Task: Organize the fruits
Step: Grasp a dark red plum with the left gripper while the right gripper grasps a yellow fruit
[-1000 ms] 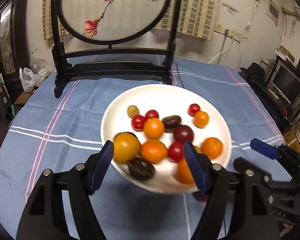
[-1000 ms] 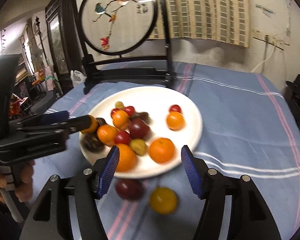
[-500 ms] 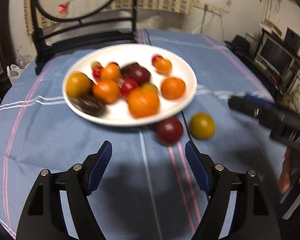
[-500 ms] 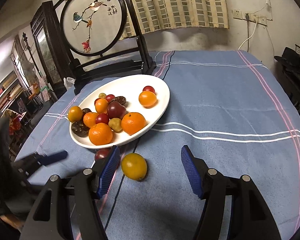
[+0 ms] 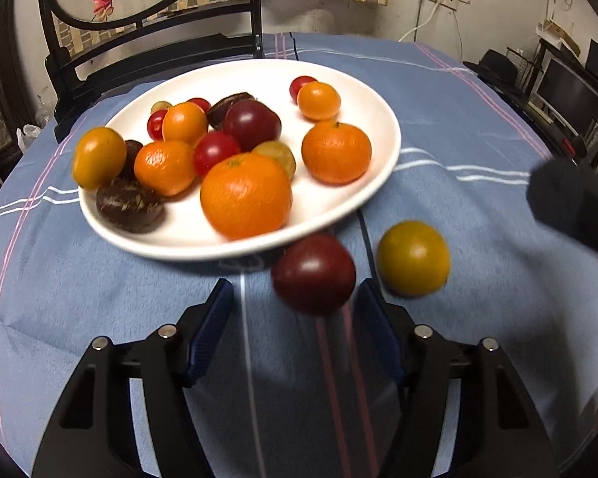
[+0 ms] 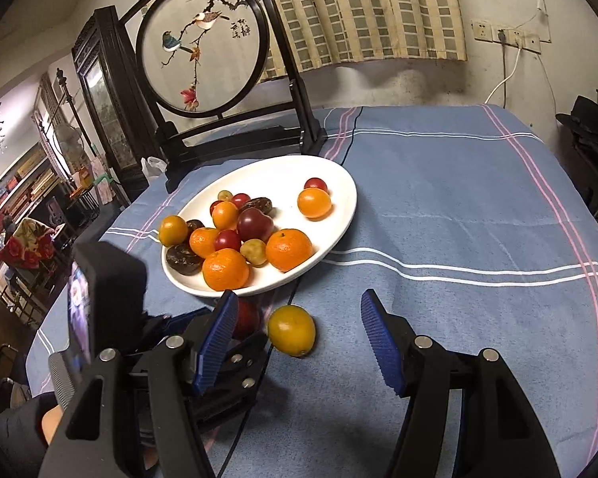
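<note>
A white plate (image 5: pixel 382 167) on the blue tablecloth holds several oranges, cherry tomatoes and dark fruits. Two fruits lie on the cloth beside its near rim: a dark red plum (image 5: pixel 314 273) and a yellow-orange fruit (image 5: pixel 413 257). My left gripper (image 5: pixel 293 310) is open, its jaws just short of the plum, which sits between the fingertips. In the right wrist view the plate (image 6: pixel 339 219) is ahead to the left, the yellow-orange fruit (image 6: pixel 291 330) lies just ahead of my open right gripper (image 6: pixel 295 324), and the plum (image 6: pixel 245 318) is half hidden behind its left finger.
A black wooden stand with a round painted screen (image 6: pixel 203 44) stands at the table's far edge behind the plate. The left gripper's body (image 6: pixel 107 314) is low at left in the right wrist view. The right gripper's dark body (image 5: pixel 574 203) enters at right.
My left gripper has pulled back from over the plate, swung right and closed in on the plum. The right gripper has drawn back and risen, with the yellow fruit now near its jaws.
</note>
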Tool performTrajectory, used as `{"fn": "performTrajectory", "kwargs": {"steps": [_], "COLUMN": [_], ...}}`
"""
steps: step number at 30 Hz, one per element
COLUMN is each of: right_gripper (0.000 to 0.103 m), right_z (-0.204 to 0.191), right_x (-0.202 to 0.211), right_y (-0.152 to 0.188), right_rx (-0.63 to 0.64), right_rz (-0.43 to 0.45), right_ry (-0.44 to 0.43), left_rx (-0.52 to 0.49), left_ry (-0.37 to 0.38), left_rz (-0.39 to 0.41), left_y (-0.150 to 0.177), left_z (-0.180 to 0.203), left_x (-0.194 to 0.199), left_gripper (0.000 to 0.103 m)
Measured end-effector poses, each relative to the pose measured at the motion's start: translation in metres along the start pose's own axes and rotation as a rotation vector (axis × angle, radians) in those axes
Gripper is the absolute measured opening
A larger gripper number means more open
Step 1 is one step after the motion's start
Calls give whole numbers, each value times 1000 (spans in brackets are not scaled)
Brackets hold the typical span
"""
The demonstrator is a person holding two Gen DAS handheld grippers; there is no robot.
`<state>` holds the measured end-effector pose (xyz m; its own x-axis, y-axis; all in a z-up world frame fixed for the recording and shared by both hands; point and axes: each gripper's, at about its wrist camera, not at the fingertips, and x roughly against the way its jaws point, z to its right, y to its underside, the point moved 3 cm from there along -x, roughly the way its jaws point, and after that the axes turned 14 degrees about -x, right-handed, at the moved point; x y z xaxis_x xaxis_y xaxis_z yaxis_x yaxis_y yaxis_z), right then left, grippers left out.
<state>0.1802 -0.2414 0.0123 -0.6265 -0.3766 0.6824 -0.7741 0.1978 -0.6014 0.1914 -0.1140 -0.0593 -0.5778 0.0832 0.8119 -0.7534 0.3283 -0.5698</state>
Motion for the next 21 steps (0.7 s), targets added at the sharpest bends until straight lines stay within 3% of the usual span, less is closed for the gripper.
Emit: {"fn": "performTrajectory", "kwargs": {"steps": [4,6,13,21], "right_gripper": [65,65,65,65], "right_z": [-2,-1,-1,-7], "right_x": [-3,-5,-17,-37], "right_y": [2,4,9,25], "right_rx": [17,18,49,106], "right_rz": [-10,-17,-45,-104], "right_ry": [12,24,69,95], "left_rx": [0,-18,12,-22], "left_ry": [-3,29,79,74], "left_rz": [17,22,8,37], "left_y": [-7,-7,7,35], "left_z": [-2,1,-7,-26], "left_x": [-4,-2,16,41], "left_gripper": [53,39,38,38]}}
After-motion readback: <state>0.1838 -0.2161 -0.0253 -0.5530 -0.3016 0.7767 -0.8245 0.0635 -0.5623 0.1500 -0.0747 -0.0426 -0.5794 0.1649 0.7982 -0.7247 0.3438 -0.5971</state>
